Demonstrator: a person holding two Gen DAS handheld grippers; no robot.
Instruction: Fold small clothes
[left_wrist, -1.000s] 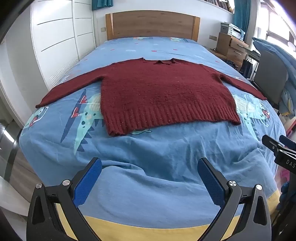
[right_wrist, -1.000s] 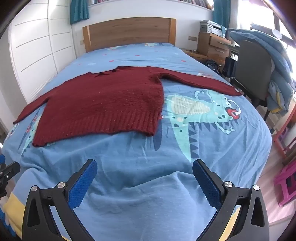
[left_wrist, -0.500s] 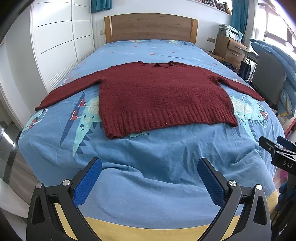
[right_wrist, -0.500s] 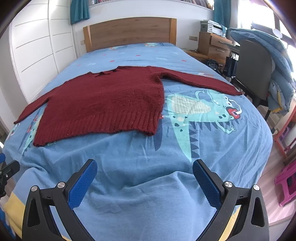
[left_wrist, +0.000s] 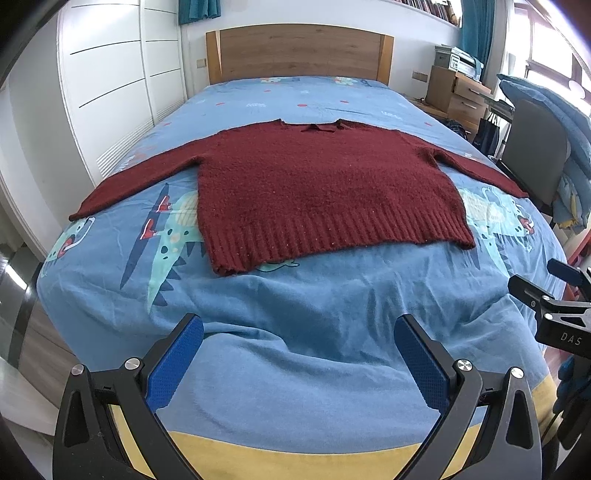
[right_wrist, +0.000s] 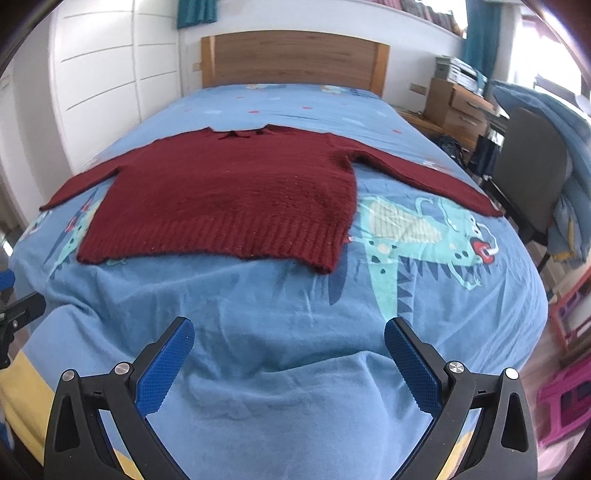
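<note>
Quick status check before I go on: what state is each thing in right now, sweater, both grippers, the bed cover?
Red sweater: unfolded, lying flat on the bed, both sleeves spread outward, hem toward the grippers.
Left gripper: open, empty, over the near end of the bed, short of the sweater.
Right gripper: open, empty, also short of the hem.
Blue bed cover: spread over the bed, wrinkled near the foot.

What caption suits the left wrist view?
Open left gripper above the blue bedspread, facing a dark red sweater spread flat, sleeves out.
</note>
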